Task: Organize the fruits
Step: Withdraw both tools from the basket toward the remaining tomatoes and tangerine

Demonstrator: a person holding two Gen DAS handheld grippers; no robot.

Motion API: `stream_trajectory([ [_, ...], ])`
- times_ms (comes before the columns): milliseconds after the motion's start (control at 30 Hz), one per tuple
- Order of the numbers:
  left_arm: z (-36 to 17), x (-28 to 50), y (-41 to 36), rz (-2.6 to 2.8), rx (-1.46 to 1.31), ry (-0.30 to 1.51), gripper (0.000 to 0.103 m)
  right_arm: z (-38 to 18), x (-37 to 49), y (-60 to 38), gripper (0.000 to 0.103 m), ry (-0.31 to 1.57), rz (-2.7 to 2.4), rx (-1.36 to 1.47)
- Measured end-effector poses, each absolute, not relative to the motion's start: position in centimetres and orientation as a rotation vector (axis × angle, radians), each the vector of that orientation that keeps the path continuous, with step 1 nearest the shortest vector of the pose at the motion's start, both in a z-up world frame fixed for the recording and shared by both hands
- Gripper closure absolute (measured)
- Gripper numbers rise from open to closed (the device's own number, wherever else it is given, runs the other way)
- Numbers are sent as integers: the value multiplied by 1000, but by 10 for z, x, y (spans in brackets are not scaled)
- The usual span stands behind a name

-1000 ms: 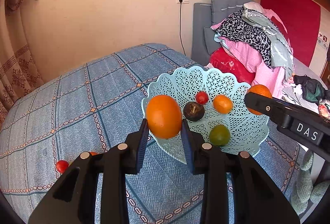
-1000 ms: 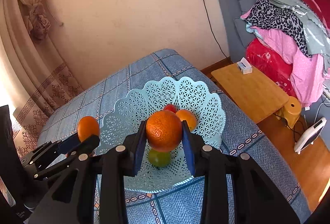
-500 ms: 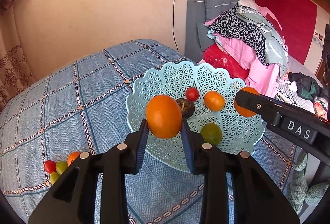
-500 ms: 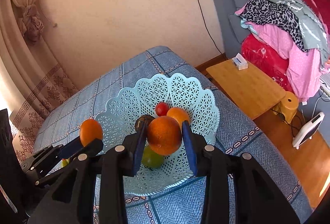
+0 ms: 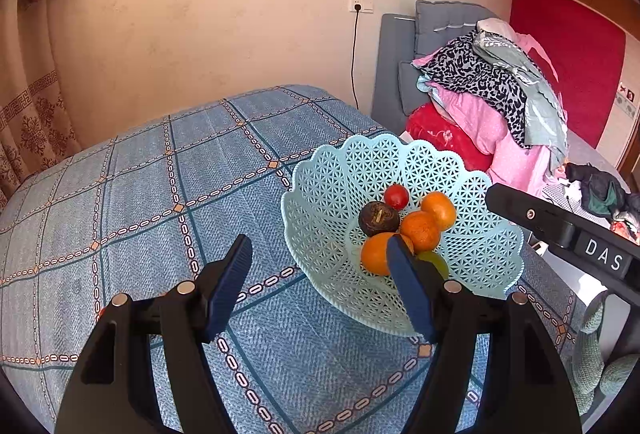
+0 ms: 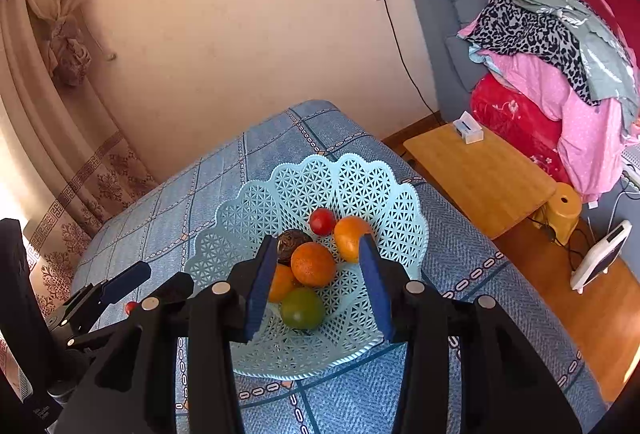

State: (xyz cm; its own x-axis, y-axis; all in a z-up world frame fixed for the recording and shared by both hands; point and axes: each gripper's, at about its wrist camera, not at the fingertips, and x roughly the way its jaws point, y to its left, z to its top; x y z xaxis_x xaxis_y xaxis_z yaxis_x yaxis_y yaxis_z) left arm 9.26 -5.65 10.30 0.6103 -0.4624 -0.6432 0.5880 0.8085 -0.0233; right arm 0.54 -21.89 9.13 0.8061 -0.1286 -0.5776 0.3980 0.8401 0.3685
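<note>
1. The left gripper (image 5: 320, 274) stands wide open in the lower half of the left wrist view, with nothing between its blue pads. Its right finger crosses the near rim of the basket (image 5: 320, 202) and covers part of the nearest orange (image 5: 374, 254) and most of a green fruit (image 5: 434, 260).
2. The right gripper (image 6: 320, 286) is also spread wide and holds nothing. It hangs over the basket (image 6: 360, 174) at the centre of the right wrist view, and the middle orange (image 6: 313, 264) shows in the gap between its pads; whether the pads are above the fruit or level with it cannot be told.
3. All the fruit lies in the basket's hollow, packed together: three oranges, a small red fruit (image 6: 322, 221), a dark round fruit (image 5: 378, 218) and the green fruit (image 6: 302, 308).
4. In the right wrist view the left finger hides half of the dark fruit and much of the lowest orange; the right finger cuts the edge of the far orange (image 6: 350, 236).
5. The basket sits on a blue checked cloth (image 5: 160, 174), near its right edge.
6. At the lower left of the right wrist view a small red thing (image 6: 130, 307) shows on the cloth behind the other gripper's arm; most of it is hidden.
7. At the right of the left wrist view the right gripper's black body, marked "DAS", is cut off by the frame.
</note>
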Motion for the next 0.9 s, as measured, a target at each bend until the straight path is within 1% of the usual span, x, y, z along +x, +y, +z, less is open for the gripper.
stream_trajectory([
  [33,104,93,-55,-607,196,682,32,91,5,-218,60,568,-294,500],
  [100,104,94,-52,-599,194,682,24,91,5,-217,60,568,-290,497],
  [167,106,94,-49,-584,195,677,22,92,6,-215,60,569,-285,493],
  [700,116,99,-21,-525,189,667,21,92,9,-200,59,569,-228,469],
  [767,116,101,-14,-507,189,667,21,92,10,-196,58,570,-218,463],
  [833,116,102,-7,-488,198,669,21,91,11,-190,54,568,-207,456],
  [900,116,103,0,-470,210,665,21,91,12,-183,53,569,-193,440],
])
